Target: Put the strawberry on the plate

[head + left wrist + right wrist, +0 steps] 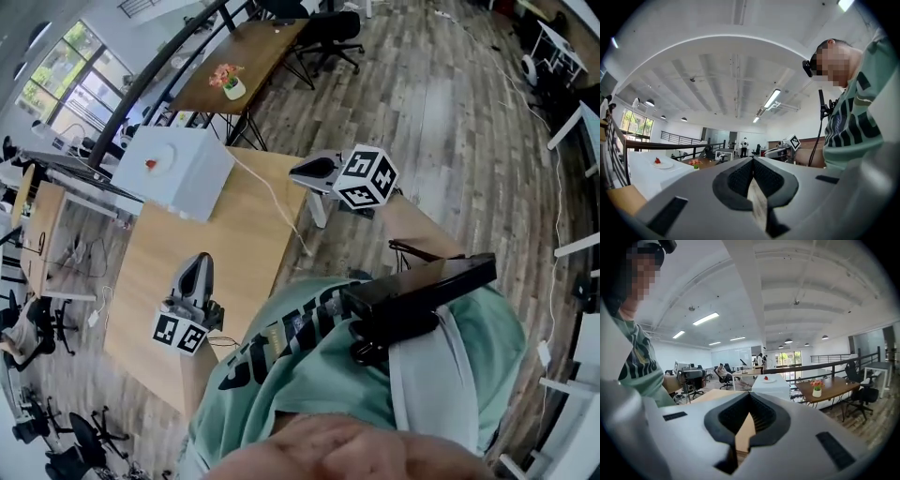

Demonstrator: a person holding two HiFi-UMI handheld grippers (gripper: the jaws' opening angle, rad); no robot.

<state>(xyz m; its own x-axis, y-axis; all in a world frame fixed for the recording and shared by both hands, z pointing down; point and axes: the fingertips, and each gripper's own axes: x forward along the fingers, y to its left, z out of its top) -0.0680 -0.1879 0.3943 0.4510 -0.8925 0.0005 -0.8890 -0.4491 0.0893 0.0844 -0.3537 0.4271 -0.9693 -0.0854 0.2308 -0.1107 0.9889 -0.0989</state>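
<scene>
1. Nearest, the person's green shirt (309,366) fills the bottom of the head view. Both tools are held close in front of the body, which suggests rest or transit, not work.

2. The left gripper (199,262) sits at about 8 o'clock from the head view's centre, over the wooden table (178,244). Its own view shows the jaws pressed together with nothing between them, only table surface beyond. It points roughly level, towards 12 o'clock.

3. The right gripper (298,172) is at about 12 o'clock, just past the table's edge, with its marker cube (366,176) trailing to the right. Its jaws are likewise closed and empty, aimed towards 9 o'clock.

4. Further along the table, at 10 o'clock, stands a white box (192,183). It serves as a raised stand for the plate (772,380).

5. The strawberry (150,165) sits on that plate, well apart from both grippers. Since it already lies where the task wants it and neither tool carries anything, I judge the placing complete, or a fresh attempt not yet begun.

6. Beyond, at 11 o'clock, a second table (258,47) bears a flower pot (232,86), which plays no part in the task.
</scene>
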